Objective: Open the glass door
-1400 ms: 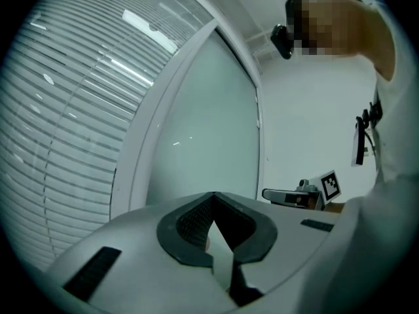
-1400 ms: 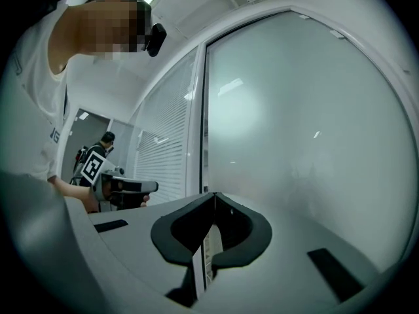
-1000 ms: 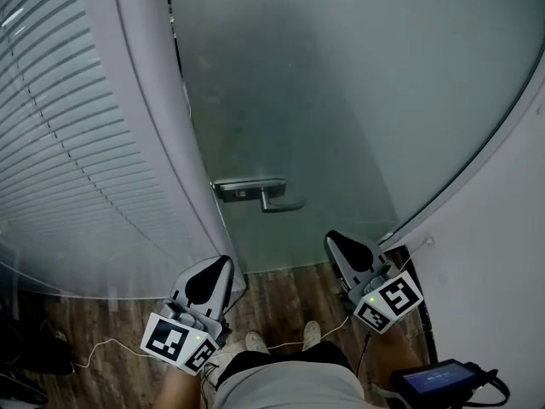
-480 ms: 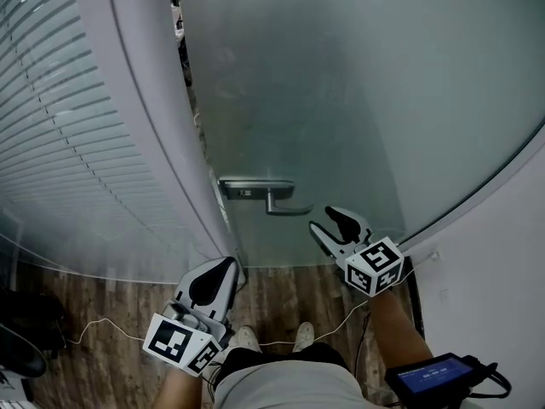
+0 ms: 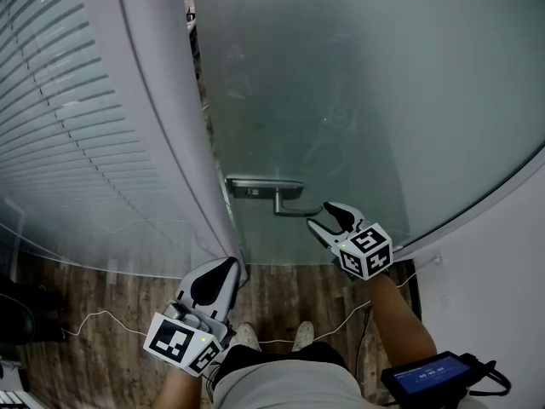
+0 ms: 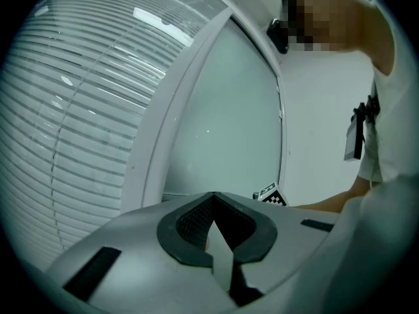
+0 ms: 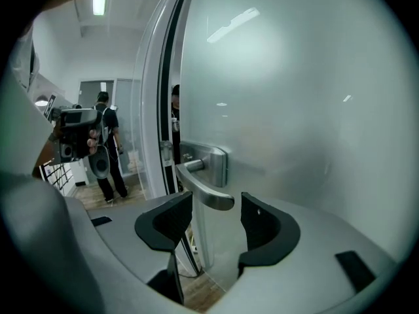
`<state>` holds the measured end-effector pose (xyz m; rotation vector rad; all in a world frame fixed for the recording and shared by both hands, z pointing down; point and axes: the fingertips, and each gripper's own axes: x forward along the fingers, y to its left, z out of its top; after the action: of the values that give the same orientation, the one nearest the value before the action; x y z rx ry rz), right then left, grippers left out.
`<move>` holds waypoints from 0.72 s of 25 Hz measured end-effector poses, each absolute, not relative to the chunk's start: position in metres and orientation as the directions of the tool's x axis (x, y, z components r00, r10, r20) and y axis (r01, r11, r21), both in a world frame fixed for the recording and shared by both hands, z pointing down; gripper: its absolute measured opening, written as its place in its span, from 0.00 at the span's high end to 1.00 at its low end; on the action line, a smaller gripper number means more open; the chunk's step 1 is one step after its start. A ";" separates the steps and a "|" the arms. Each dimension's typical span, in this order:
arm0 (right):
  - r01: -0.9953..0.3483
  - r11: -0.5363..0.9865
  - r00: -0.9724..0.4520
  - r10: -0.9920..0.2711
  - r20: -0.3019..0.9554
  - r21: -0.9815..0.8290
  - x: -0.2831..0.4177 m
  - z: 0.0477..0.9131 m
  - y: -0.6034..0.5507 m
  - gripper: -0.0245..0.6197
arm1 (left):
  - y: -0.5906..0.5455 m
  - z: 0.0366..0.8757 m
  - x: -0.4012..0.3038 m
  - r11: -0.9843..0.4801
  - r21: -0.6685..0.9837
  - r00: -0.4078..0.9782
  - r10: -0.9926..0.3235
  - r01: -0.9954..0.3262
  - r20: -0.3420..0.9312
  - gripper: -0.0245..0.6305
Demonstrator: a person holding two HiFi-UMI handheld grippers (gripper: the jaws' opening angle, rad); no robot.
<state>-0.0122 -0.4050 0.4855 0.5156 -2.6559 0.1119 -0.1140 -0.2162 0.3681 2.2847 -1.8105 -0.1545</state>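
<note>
The frosted glass door (image 5: 358,100) stands slightly ajar, a dark gap along its left edge. Its steel lever handle (image 5: 294,210) sticks out to the right from a lock plate (image 5: 264,187). My right gripper (image 5: 330,218) is at the lever's free end with its jaws opening. In the right gripper view the handle (image 7: 203,190) tip sits just ahead of the gap between the pads, and my right gripper (image 7: 216,218) touches nothing. My left gripper (image 5: 213,273) hangs low by the door frame, shut and empty, its pads meeting in the left gripper view (image 6: 215,231).
A glass wall with blinds (image 5: 60,126) and a white frame post (image 5: 162,118) stand left of the door. A white wall (image 5: 502,271) is at the right. A cable crosses the wooden floor (image 5: 111,348). A handheld device (image 5: 430,377) hangs lower right. People (image 7: 108,142) stand beyond the gap.
My right gripper has risen from near the floor to the lever's end and gone from shut to open. The left gripper has stayed low and shut.
</note>
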 end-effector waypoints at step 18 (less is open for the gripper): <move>-0.406 0.913 -0.840 -0.358 0.408 -0.033 -0.017 0.492 -0.413 0.70 | -0.212 0.372 -0.118 -0.197 0.237 0.216 -0.975 -0.951 0.059 0.97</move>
<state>-0.0169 -0.4134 0.4924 0.5576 -2.6752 0.1644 -0.1175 -0.2116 0.3716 2.2661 -1.8319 -0.1528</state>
